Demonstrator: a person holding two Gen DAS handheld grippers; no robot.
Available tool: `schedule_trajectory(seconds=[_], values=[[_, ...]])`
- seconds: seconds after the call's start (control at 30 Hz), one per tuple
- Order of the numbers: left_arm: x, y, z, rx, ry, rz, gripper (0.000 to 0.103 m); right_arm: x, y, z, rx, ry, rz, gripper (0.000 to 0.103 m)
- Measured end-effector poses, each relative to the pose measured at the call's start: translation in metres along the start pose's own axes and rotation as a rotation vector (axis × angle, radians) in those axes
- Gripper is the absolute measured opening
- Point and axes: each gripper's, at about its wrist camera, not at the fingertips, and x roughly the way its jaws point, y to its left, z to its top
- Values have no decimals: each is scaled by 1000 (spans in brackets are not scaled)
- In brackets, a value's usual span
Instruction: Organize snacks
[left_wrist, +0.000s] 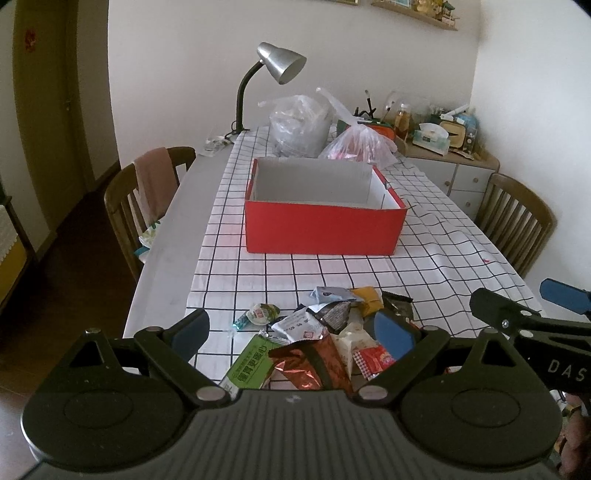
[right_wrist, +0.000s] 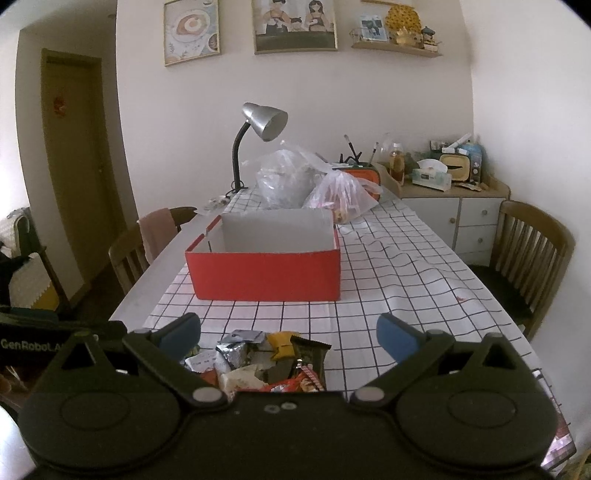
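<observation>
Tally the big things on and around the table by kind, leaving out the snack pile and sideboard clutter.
Red box: 1
Desk lamp: 1
Plastic bags: 2
Wooden chairs: 2
Grippers, both open, left and right: 2
Total: 8

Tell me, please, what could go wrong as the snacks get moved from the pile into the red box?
The snack pile is tangled and overlapping, so the open left tool might pinch two packets at once or drop one. The small jelly cup sits apart near the cloth's edge and could be nudged off. The wrinkled tablecloth might drag and shift the red box.
</observation>
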Motion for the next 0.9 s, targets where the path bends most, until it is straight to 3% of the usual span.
schedule_trajectory(seconds=[0.4,0.9], values=[[0,-3,-1,4,17,-13,97,0,1,-1,-9,19,3,102],[36,4,-8,-28,132,23,97,35,-11,-24,-21,128,18,103]])
